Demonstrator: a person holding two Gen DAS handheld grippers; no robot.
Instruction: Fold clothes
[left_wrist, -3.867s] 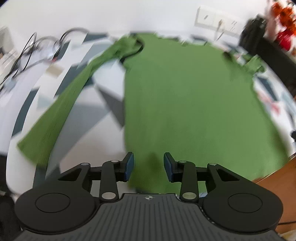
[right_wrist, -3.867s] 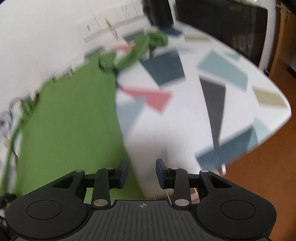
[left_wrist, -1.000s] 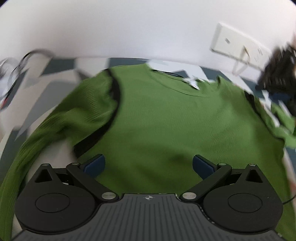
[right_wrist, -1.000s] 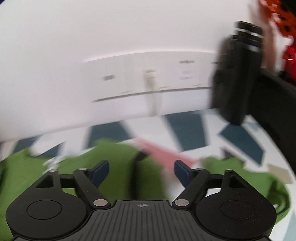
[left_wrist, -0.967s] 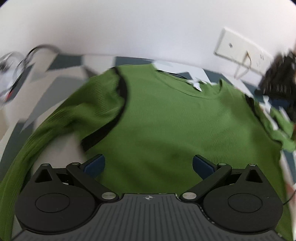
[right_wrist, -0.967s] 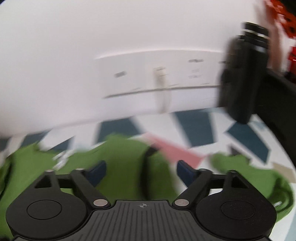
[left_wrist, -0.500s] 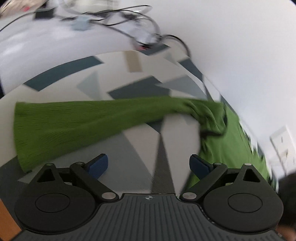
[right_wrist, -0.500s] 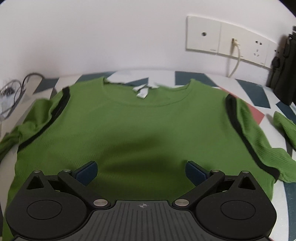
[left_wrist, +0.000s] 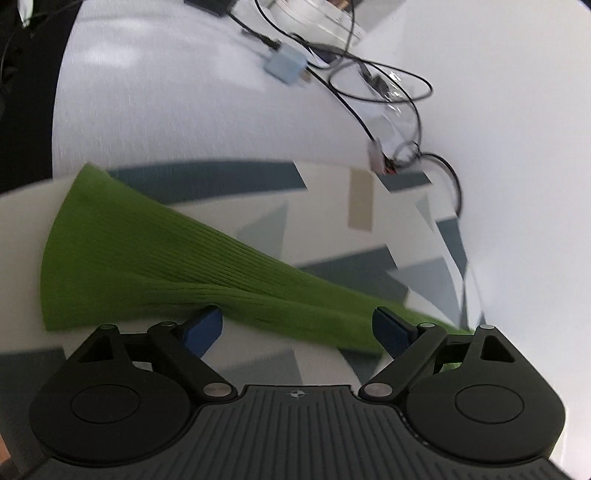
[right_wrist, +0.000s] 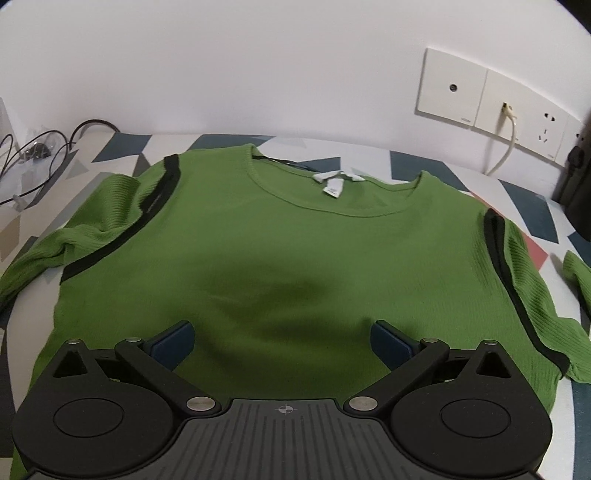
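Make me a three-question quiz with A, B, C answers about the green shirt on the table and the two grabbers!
1. Where is the white label on the green shirt?
A. at the neck
B. on a cuff
C. at the bottom hem

2. What colour are the stripes at the shoulders?
A. white
B. black
C. red

3. How is the right gripper?
A. shut on the shirt
B. shut on a cable
C. open, holding nothing

Answers: 1 A, the label sits inside the collar. 2 B, a dark band runs down each shoulder seam. 3 C, its blue pads stand far apart above the cloth.

Green sweater (right_wrist: 295, 240) with black shoulder stripes on white, geometric-patterned tablecloth (left_wrist: 258, 206).
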